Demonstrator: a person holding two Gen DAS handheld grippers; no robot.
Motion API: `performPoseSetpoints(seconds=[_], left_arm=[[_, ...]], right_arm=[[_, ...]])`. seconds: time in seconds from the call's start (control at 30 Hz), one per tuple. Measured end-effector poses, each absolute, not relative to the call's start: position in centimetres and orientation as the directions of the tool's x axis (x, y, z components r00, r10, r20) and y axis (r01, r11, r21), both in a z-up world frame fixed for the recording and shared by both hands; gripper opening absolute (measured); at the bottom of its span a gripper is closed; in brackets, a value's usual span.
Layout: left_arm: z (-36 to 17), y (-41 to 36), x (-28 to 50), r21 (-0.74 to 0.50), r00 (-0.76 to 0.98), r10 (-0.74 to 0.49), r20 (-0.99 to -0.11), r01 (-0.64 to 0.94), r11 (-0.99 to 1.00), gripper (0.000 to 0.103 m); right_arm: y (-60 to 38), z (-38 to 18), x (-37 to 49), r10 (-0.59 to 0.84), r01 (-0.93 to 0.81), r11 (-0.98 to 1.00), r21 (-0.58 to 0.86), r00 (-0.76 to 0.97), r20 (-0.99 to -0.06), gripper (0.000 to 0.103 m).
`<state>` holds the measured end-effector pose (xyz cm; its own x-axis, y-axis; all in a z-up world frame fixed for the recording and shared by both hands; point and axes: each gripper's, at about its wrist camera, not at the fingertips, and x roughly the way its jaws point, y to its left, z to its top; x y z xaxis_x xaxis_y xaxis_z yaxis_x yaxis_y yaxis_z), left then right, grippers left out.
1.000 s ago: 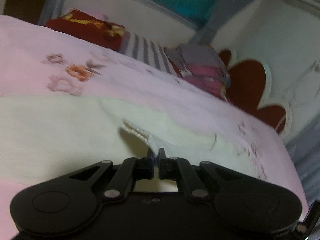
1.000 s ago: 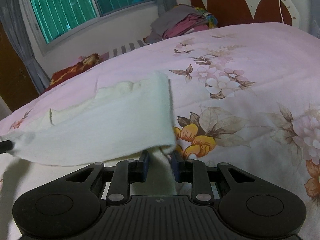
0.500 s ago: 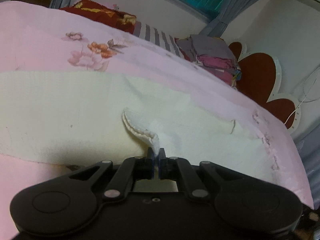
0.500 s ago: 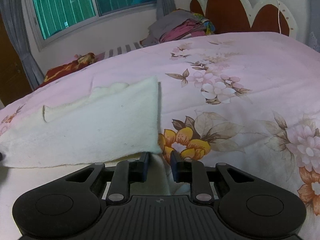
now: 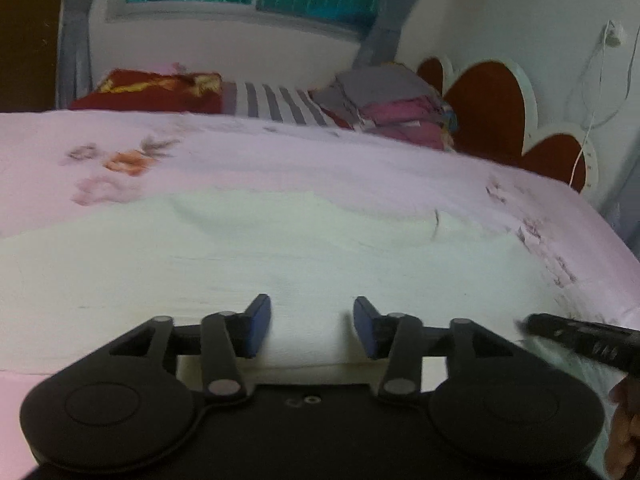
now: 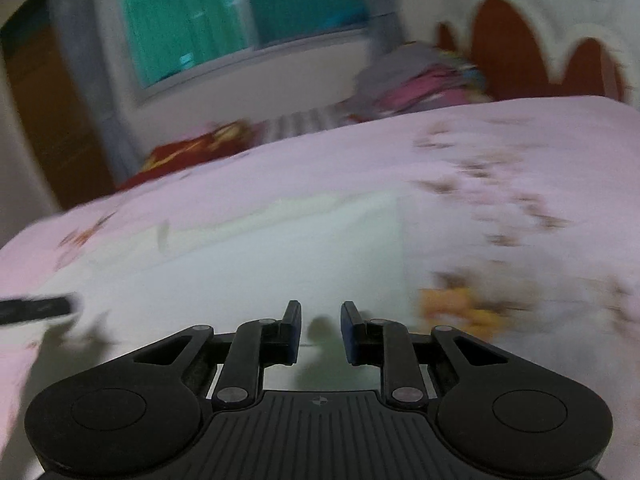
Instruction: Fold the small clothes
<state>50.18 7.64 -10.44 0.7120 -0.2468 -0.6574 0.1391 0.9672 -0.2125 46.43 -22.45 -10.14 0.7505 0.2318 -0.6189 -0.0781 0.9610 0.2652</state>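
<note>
A cream-white cloth (image 5: 280, 248) lies spread flat on the pink flowered bedcover (image 5: 320, 160). My left gripper (image 5: 312, 304) hovers low over the cloth's near part. Its jaws are opening, with only flat cloth below them and nothing pinched. In the right wrist view, which is blurred, the same cloth (image 6: 280, 256) shows a straight right edge. My right gripper (image 6: 320, 308) is over its near edge, jaws a little apart, and no fold shows between the pads. Each gripper's tip shows in the other view, the right one (image 5: 580, 338) and the left one (image 6: 36, 310).
A pile of folded clothes (image 5: 392, 108) sits at the far side of the bed by the red-and-white headboard (image 5: 488, 112). A red blanket (image 5: 152, 88) and a striped cloth (image 5: 280, 104) lie beyond the far edge. A person's hand (image 5: 624, 420) shows at lower right.
The left jaws went from shut on the cloth's raised corner to apart, and the corner now lies flat. The folded layer has settled, and no cloth hangs between the right fingers.
</note>
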Motion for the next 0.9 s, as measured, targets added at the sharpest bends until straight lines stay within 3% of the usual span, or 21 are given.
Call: performPoseSetpoints(seconds=[0.1,0.17,0.2,0.23,0.27,0.43,0.57,0.67,0.73,0.8,0.9], left_arm=[[-11.3,8.1,50.9,-0.176,0.716,-0.204,-0.668,0.114,0.978,0.048],[-12.0,9.5,50.7,-0.158,0.722,-0.158,-0.674,0.069,0.985,0.047],[-12.2,10.1,50.6,-0.146,0.731,-0.142,-0.667,0.059,0.988,0.047],[-12.2,10.1,50.5,-0.124,0.736,-0.130,-0.664,0.063,0.990,0.047],[-12.2,9.8,50.6,-0.095,0.737,-0.120,-0.665,0.076,0.993,0.048],[-11.0,7.8,50.7,-0.107,0.752,-0.153,-0.641,0.110,0.988,0.062],[-11.6,7.0,52.0,-0.145,0.724,-0.187,-0.664,0.120,0.982,0.062],[-11.9,7.0,53.4,-0.121,0.715,-0.178,-0.676,0.131,0.984,0.063],[-12.0,7.2,54.4,-0.106,0.710,-0.172,-0.682,0.137,0.985,0.064],[-12.1,7.1,55.3,-0.088,0.711,-0.164,-0.684,0.143,0.986,0.065],[-12.3,6.7,55.4,-0.067,0.714,-0.162,-0.681,0.159,0.985,0.069]], right_arm=[[-20.8,-10.9,47.6,0.267,-0.142,0.960,0.241,0.725,-0.635,0.023],[-22.2,-11.3,47.9,0.165,-0.057,0.981,0.183,0.737,-0.656,0.022],[-24.3,-11.7,48.1,0.077,0.060,0.982,0.177,0.734,-0.675,0.006],[-26.4,-12.0,48.0,0.086,0.119,0.960,0.253,0.735,-0.673,0.000],[-27.5,-12.0,48.2,0.111,0.140,0.942,0.305,0.728,-0.677,0.000],[-24.5,-10.5,48.9,0.110,0.037,0.977,0.212,0.762,-0.638,0.000],[-21.4,-11.1,52.2,0.245,-0.112,0.964,0.242,0.729,-0.640,0.000],[-19.6,-11.8,54.6,0.246,-0.195,0.969,0.152,0.708,-0.662,0.000],[-21.3,-12.1,56.8,0.153,-0.105,0.988,0.111,0.718,-0.679,0.000],[-24.7,-12.3,59.7,0.103,0.027,0.985,0.173,0.710,-0.697,0.000],[-26.9,-12.3,62.6,0.053,0.086,0.984,0.158,0.700,-0.713,0.000]])
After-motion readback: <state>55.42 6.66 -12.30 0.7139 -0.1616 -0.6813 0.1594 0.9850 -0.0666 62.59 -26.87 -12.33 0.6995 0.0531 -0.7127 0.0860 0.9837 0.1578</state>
